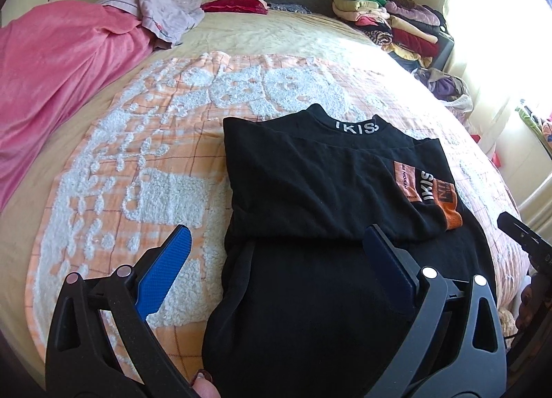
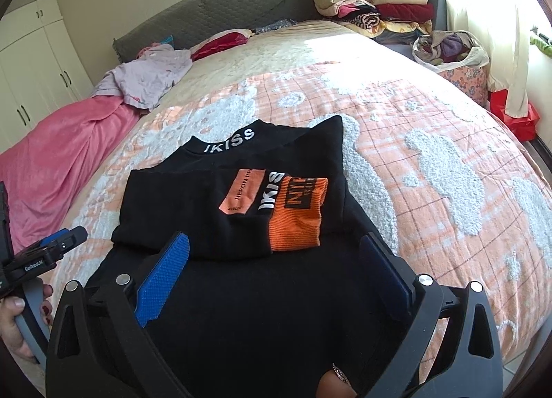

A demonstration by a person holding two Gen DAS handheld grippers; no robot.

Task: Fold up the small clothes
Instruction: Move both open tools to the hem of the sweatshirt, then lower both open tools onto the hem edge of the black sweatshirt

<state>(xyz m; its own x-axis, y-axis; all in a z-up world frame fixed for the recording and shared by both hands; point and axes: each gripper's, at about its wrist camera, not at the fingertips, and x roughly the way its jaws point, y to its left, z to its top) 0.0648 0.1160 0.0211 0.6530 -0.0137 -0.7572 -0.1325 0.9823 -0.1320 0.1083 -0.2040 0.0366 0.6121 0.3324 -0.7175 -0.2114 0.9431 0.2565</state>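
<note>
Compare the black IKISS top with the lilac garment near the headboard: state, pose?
The black IKISS top lies flat and partly folded on the orange checked blanket, sleeves turned in across the front; the lilac garment lies crumpled, unfolded. The top sits near the open grippers; the lilac one lies far off, partly on the pink quilt. Both are on the bed, and neither is held.

You had a black top (image 2: 241,294) with white IKISS lettering and an orange cuff (image 2: 296,215). At its twelve o'clock lay a peach checked blanket (image 2: 396,129) with fuzzy white shapes; at ten o'clock, a pink cover (image 1: 58,63). Your gripper pads (image 1: 165,270) were blue.
</note>
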